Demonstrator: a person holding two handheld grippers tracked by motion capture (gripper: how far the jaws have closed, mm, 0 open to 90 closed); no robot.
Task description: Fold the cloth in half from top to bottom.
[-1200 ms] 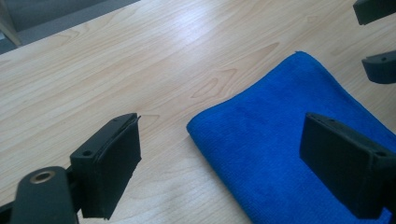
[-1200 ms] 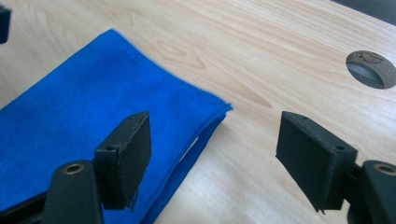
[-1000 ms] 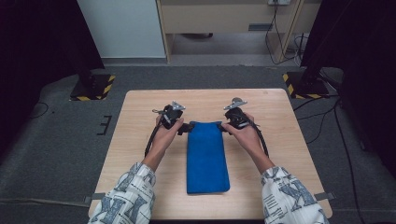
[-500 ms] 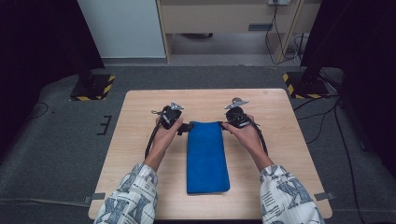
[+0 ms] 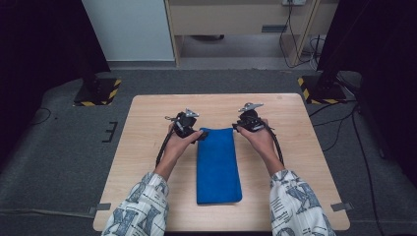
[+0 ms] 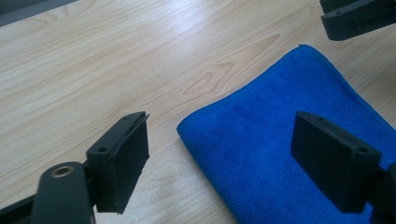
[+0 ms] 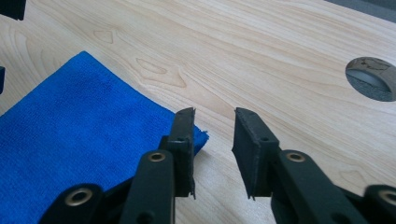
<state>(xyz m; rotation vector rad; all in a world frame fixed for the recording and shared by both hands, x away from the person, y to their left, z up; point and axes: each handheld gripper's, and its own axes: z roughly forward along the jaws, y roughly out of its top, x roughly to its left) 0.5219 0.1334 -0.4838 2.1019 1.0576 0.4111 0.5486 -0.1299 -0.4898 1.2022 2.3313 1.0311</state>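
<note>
The table point(image 5: 147, 147) carried a folded blue towel point(image 5: 218, 164) lying lengthwise down its middle, the short far edge between the two hands and the near edge well toward the person. The left gripper point(image 5: 186, 124) sat at the towel's far left corner and the right gripper point(image 5: 249, 119) at its far right corner. In the left gripper view the towel point(image 6: 299, 154) showed with the jaws spread wide, straddling that corner, one pad point(image 6: 126, 158) over bare wood and the other over cloth. In the right gripper view the jaws stood partly open, narrower than the left pair, with one pad point(image 7: 184, 135) at the towel's point(image 7: 79, 135) corner tip and the other over wood. The step in hand looked like pinching both far corners. To do it well, each gripper should probably come low enough to catch every layer at the corner, close together, and lift evenly, so the fold would not slip or skew.
</note>
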